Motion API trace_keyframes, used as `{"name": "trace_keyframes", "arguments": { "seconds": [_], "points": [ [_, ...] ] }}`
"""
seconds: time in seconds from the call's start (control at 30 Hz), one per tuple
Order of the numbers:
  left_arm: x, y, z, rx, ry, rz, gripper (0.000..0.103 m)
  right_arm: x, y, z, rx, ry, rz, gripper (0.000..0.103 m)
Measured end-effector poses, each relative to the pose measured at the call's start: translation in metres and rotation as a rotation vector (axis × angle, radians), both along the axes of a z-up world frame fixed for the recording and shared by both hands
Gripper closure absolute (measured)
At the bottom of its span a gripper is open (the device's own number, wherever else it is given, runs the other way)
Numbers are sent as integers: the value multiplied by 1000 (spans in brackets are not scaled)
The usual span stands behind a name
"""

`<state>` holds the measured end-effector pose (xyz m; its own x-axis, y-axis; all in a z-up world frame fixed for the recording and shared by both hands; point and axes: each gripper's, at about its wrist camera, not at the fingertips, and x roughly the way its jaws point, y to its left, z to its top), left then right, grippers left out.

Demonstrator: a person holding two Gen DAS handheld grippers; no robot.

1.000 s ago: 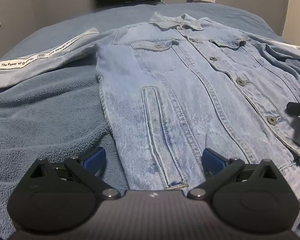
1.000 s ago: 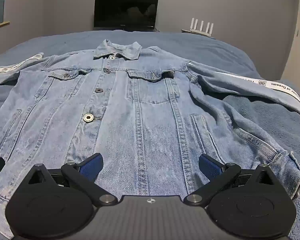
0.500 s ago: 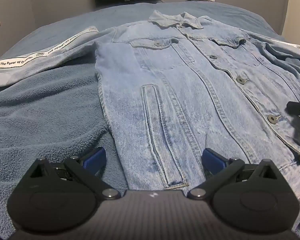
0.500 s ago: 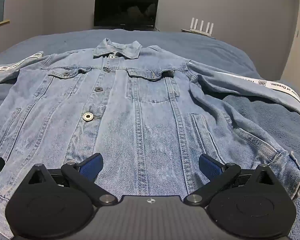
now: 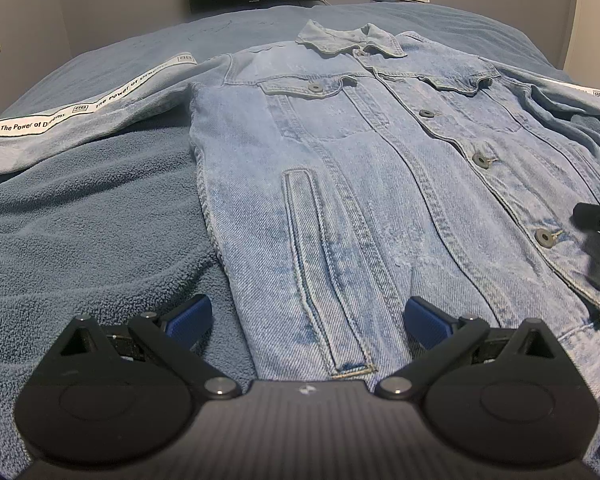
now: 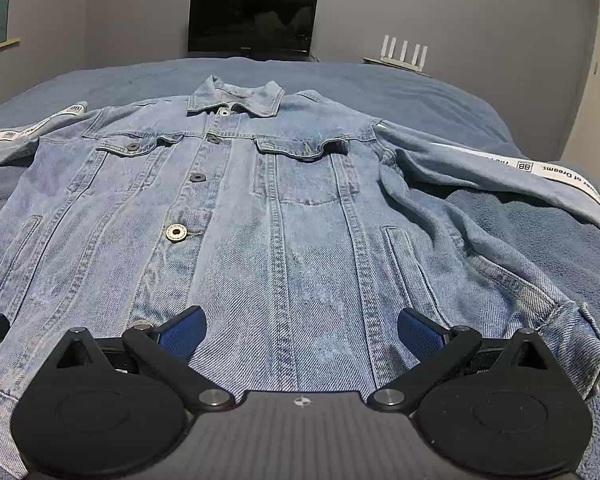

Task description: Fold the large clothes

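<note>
The light-blue denim jacket (image 6: 292,216) lies flat, unfolded, ahead of both tools. Left gripper (image 5: 306,322) and right gripper (image 6: 300,326) gape empty above its hem; next, probably each must grasp a sleeve.

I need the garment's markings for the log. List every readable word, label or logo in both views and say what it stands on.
"The Power of Dreams." with "BB" box logos: white tape along the denim jacket sleeve lying out to the left.
"of Dreams." and "BB": the same kind of tape on the other sleeve, seen reversed.
Ring of lettering on the metal button: too small to read.
Monitor logo: too small.
</note>
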<state>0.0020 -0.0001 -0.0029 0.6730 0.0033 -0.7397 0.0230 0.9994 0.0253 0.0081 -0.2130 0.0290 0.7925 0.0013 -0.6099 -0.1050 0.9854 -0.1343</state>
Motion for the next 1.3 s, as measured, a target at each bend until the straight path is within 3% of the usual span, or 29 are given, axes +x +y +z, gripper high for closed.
{"name": "trace_keyframes", "arguments": {
  "seconds": [1.3],
  "points": [
    [0, 0, 0, 2, 1, -1, 0, 0, 1, 1, -3, 3, 0, 0]
  ]
}}
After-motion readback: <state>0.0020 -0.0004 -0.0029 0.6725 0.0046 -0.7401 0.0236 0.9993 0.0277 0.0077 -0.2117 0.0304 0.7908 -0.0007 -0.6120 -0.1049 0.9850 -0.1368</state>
